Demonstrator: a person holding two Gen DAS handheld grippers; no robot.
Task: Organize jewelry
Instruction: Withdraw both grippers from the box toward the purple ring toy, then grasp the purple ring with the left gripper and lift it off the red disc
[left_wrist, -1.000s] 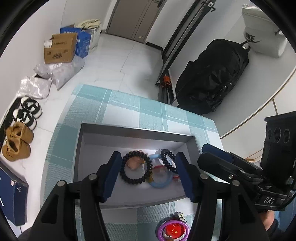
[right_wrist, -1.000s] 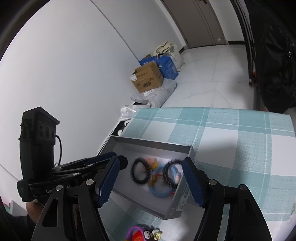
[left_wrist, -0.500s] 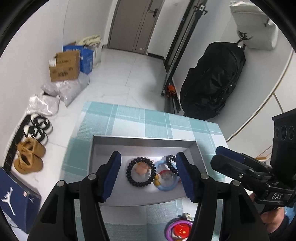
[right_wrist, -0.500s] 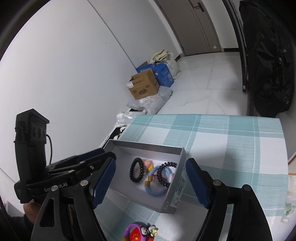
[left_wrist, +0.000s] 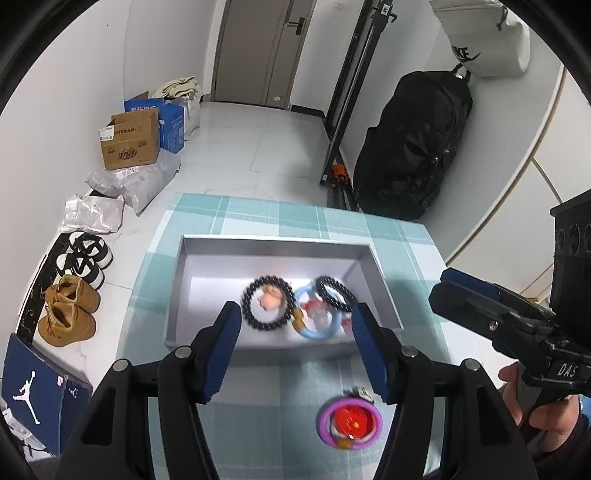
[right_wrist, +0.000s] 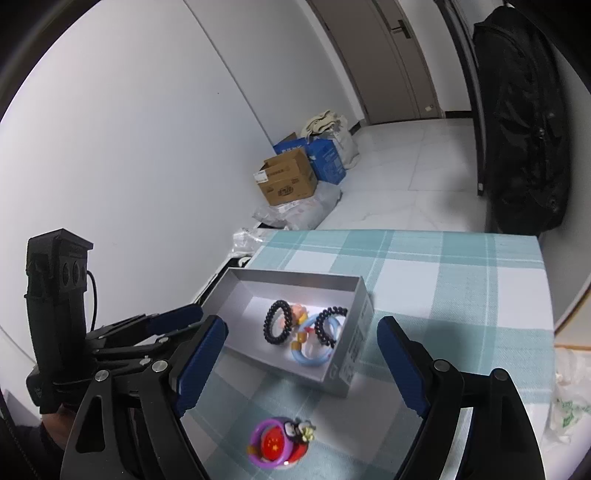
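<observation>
Purple ring with red centre and small charm (right_wrist: 275, 445) lies alone on the teal-checked tablecloth (right_wrist: 461, 280), just in front of the near wall of the grey open box (right_wrist: 347, 363), which already holds two black beaded bracelets (right_wrist: 276, 322), a light blue bangle (right_wrist: 309, 355) and a small pink piece. Both grippers empty with jaws spread wide: right gripper (right_wrist: 301, 363) hovers above ring and box, left gripper (left_wrist: 295, 343) above the box's near edge. Risk, as I judge it: the ring is low and flat, so the fingers may skid on the cloth, bunch it, or flick the ring off the near table edge; the light box could also shift if bumped.
</observation>
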